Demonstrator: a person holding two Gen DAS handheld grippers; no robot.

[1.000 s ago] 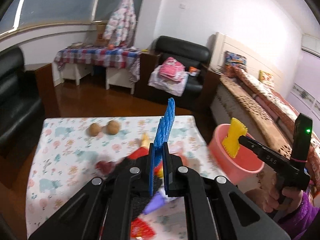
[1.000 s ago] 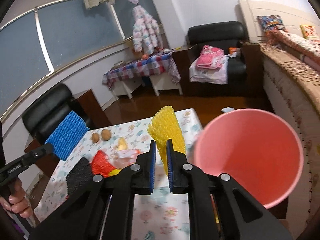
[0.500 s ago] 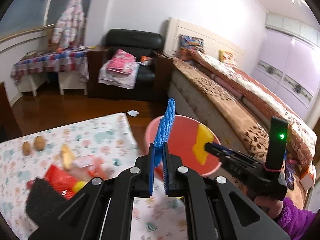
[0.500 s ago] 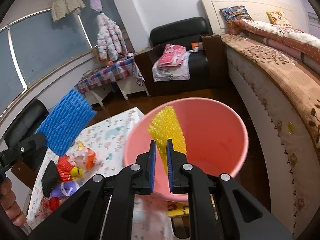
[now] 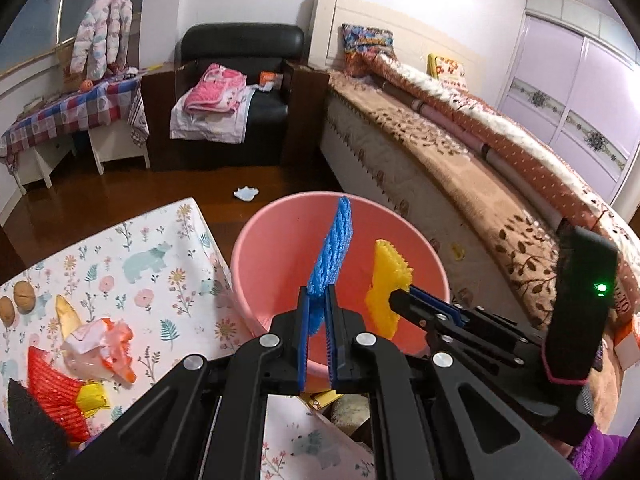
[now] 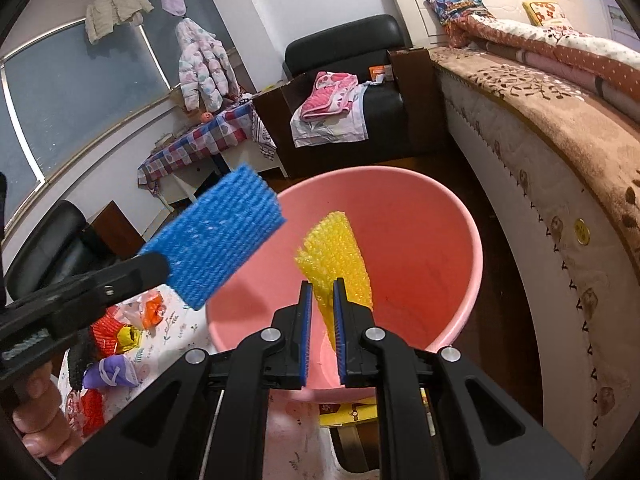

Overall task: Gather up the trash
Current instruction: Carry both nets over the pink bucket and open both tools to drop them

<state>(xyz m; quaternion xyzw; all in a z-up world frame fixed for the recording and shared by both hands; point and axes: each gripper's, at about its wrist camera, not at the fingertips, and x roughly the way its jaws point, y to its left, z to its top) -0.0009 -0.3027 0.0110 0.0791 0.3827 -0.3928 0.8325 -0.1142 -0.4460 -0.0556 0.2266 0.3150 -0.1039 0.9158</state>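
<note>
Bin [image 5: 280, 248] is the reference: pink plastic, open-topped, standing just off the corner of the table [image 5: 168, 240] with the floral cloth. Left gripper [image 5: 318, 312] is clamped tight on the lower end of a blue foam net [image 5: 332, 252], which sticks up edge-on over the bin mouth. Right gripper [image 6: 322, 300] is likewise closed on a yellow foam net [image 6: 336, 256], held beside the blue one, also over the opening. Both point down into the bin, so my read is that both are lined up for a drop; letting go from here should land each piece inside. Gripping by one end leaves most of each net hanging free, so it should fall clear of the jaws.

Bin contents: inner wall looks bare pink, but the bottom is hidden behind the grippers, so can't say it's empty.

Left on the table beside the bin: red net [image 5: 56, 396], crumpled wrappers [image 5: 100, 344], yellow foil, a black piece, a purple scrap [image 6: 112, 372]. Two walnuts [image 5: 16, 300] sit farther from the bin; whether they count as trash is unclear.
</note>
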